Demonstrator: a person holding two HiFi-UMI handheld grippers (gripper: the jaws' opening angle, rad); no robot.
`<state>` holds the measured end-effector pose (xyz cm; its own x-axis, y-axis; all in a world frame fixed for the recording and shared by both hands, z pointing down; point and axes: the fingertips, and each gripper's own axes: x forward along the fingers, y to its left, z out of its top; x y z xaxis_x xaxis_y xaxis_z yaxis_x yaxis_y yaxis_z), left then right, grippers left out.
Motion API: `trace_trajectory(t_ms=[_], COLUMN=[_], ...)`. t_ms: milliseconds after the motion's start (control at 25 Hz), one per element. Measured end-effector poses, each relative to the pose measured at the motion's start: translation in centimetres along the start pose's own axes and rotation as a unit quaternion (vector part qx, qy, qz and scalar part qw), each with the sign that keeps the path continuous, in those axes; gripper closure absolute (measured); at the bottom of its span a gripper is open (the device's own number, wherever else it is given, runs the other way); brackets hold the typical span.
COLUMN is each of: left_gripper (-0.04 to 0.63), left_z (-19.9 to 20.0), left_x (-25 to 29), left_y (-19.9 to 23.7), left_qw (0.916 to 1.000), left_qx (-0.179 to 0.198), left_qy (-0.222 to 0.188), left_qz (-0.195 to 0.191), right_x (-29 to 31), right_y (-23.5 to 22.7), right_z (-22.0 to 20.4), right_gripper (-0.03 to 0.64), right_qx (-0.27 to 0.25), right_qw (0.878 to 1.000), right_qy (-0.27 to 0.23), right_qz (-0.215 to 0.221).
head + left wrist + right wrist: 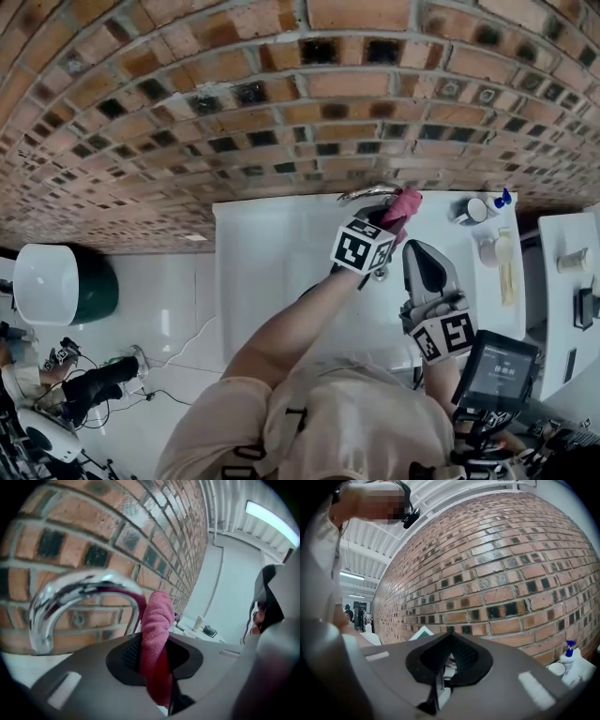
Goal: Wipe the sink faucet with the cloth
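Pinching pink cloth (pixel 157 620) between left gripper (pixel 153 654) fingers, just beside faucet (pixel 79 590), right gripper (pixel 444 662) fingers together

The cloth (pixel 157 620) is fuzzy fabric, the faucet (pixel 61 590) glossy polished metal, the brick wall (pixel 140 517) rough, matt.

Looks like a wash corner set up inside a workshop hall. Has a white sink (pixel 272 262) and chrome faucet (pixel 84 584) against a brick wall (pixel 281 103), cables (pixel 150 367) on the tiled floor (pixel 169 309), strip lights (pixel 272 522) overhead.
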<state>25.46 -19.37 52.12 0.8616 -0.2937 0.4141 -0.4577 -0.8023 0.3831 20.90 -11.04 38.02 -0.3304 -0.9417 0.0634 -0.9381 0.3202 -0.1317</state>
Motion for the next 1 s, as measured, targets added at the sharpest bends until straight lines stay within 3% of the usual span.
trace_trajectory(t_ms=[120, 240, 480, 600, 800, 1000], left_gripper=[0.514, 0.514, 0.512, 0.512, 0.512, 0.512], left_z=[-2.1, -2.0, -0.9, 0.2, 1.9, -0.8], left_x=[-1.3, -4.6, -14.7, -20.2, -28.7, -34.0], left_y=[1.1, 1.0, 2.7, 4.3, 6.5, 8.3], left_qw=[0.9999, 0.9991, 0.9893, 0.9824, 0.9642, 0.9555], left_qx=[-0.005, 0.029, 0.084, 0.079, 0.065, 0.055], left_qy=[0.007, -0.016, -0.076, -0.111, -0.169, -0.165], left_qz=[0.013, 0.025, 0.091, 0.128, 0.194, 0.238], right_x=[-0.1, 0.4, 2.0, 2.4, 2.7, 2.7], right_y=[-0.3, -0.1, 2.3, 4.1, 6.9, 10.2], right_z=[-0.5, -0.7, 0.1, 0.5, 0.3, -0.2], right_gripper=[0.632, 0.632, 0.632, 0.632, 0.632, 0.632], right_qx=[0.004, 0.003, -0.017, -0.024, -0.022, -0.028], right_qw=[1.000, 1.000, 1.000, 0.999, 0.998, 0.997], right_qy=[0.007, 0.009, 0.002, 0.001, 0.002, 0.005], right_qz=[-0.005, -0.002, 0.026, 0.042, 0.063, 0.077])
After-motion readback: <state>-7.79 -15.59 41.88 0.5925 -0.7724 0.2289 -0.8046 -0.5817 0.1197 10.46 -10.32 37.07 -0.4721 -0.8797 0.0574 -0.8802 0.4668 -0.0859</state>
